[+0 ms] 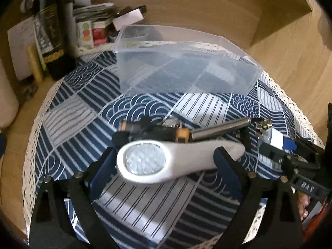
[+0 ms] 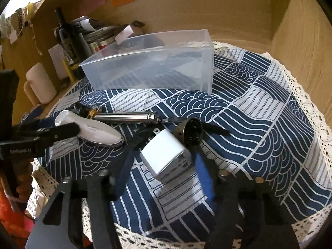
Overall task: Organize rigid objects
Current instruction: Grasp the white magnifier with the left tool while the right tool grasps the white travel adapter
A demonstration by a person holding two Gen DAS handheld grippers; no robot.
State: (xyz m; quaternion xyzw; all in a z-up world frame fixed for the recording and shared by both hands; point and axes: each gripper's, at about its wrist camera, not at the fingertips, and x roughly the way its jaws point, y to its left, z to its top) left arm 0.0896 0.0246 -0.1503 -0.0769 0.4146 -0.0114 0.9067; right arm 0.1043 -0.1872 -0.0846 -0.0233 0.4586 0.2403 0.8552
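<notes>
My left gripper [image 1: 166, 155] is shut on a white handheld device with a round textured window [image 1: 166, 161], held just above the patterned cloth; the device also shows in the right wrist view [image 2: 91, 128]. My right gripper [image 2: 164, 153] is shut on a white plug adapter [image 2: 166, 155]. A clear plastic bin [image 1: 182, 62] stands empty at the back, also in the right wrist view [image 2: 153, 66]. A metal cylinder [image 2: 126, 117], an amber-and-black item [image 1: 161, 132] and a dark round metal part [image 2: 191, 132] lie on the cloth between the grippers.
The blue-and-white cloth [image 2: 259, 124] with a lace edge covers the table. A dark bottle [image 1: 51, 33], boxes and papers [image 1: 93, 25] crowd the back left. A pale mug [image 2: 39, 85] stands at the left. Wooden walls [image 2: 300, 41] close the back and right.
</notes>
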